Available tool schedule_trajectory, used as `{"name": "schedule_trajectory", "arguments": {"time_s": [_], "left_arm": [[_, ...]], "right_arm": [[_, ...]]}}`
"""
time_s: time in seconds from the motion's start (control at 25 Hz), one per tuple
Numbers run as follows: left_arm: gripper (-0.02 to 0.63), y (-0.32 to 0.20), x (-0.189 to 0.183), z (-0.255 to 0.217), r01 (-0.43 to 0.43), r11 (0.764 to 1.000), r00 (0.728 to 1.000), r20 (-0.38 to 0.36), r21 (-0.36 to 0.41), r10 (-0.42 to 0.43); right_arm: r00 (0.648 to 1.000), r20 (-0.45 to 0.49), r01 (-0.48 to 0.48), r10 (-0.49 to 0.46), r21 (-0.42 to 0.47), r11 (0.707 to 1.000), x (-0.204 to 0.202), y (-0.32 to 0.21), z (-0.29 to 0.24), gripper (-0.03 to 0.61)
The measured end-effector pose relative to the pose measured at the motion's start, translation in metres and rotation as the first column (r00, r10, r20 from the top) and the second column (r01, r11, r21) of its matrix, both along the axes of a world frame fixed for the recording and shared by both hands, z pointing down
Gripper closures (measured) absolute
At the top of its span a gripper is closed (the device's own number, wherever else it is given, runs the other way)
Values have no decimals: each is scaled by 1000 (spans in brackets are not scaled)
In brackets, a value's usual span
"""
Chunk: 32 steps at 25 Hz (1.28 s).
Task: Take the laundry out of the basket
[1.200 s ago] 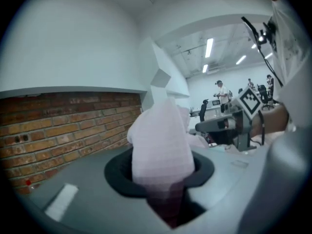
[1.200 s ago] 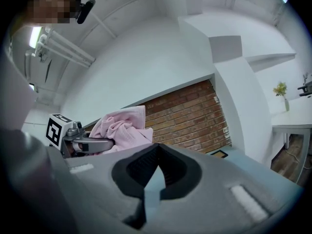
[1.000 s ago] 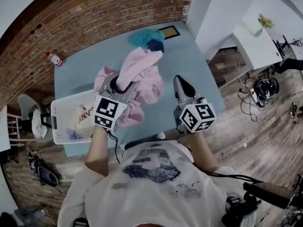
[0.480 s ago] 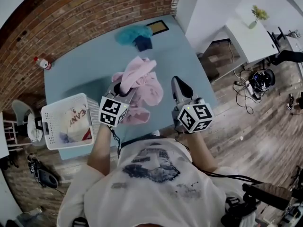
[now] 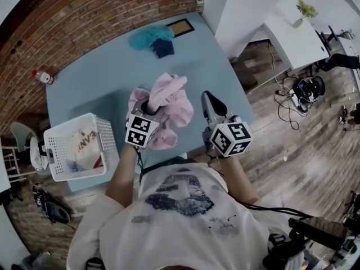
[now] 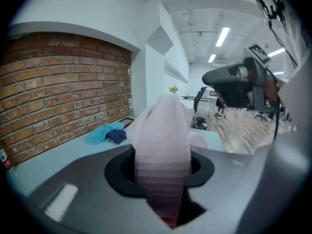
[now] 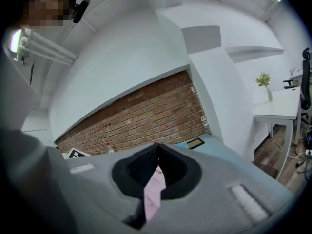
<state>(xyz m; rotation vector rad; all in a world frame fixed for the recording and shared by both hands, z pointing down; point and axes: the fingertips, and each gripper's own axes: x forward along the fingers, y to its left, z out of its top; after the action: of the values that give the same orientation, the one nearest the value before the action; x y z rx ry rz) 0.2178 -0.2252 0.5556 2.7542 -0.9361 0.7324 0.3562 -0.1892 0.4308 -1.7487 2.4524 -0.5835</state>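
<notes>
A pink garment [image 5: 171, 103] lies bunched on the blue table [image 5: 90, 94], one fold standing up. My left gripper [image 5: 147, 107] is shut on that fold, and in the left gripper view the pink garment [image 6: 163, 130] rises thick between the jaws. The white laundry basket [image 5: 53, 148] sits at the table's near left corner with a cream garment [image 5: 84, 145] with red letters inside. My right gripper [image 5: 207, 98] hovers just right of the pink pile. Its jaws are shut on a thin pink strip [image 7: 154, 189]; I cannot tell whether the strip belongs to the garment.
A teal cloth [image 5: 147, 36] and a dark blue piece [image 5: 163, 48] lie at the table's far side, beside a framed picture [image 5: 181, 27]. A bottle [image 5: 43, 77] stands at the far left edge. A brick wall runs behind; a white desk [image 5: 292, 35] is to the right.
My left gripper has carried the pink garment to the right, further from the basket, and the cloth now sits more bunched on the table. The right gripper has held its place, still shut.
</notes>
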Motion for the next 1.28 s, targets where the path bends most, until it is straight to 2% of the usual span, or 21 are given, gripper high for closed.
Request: {"name": "schedule_trajectory", "arguments": {"time_s": [0.6, 0.8, 1.04, 1.28], "left_arm": [[445, 10, 48, 76, -59, 990, 993, 95, -128, 71], [422, 15, 63, 86, -105, 987, 981, 152, -122, 123], [397, 22, 65, 100, -116, 983, 976, 167, -145, 140], [385, 21, 58, 89, -101, 989, 981, 157, -106, 117]], "right_arm": [[998, -15, -56, 55, -63, 996, 32, 1, 27, 580], [997, -13, -77, 76, -74, 994, 42, 5, 31, 580], [997, -10, -78, 78, -64, 995, 42, 13, 27, 580], [998, -7, -70, 70, -58, 996, 37, 20, 26, 580]]}}
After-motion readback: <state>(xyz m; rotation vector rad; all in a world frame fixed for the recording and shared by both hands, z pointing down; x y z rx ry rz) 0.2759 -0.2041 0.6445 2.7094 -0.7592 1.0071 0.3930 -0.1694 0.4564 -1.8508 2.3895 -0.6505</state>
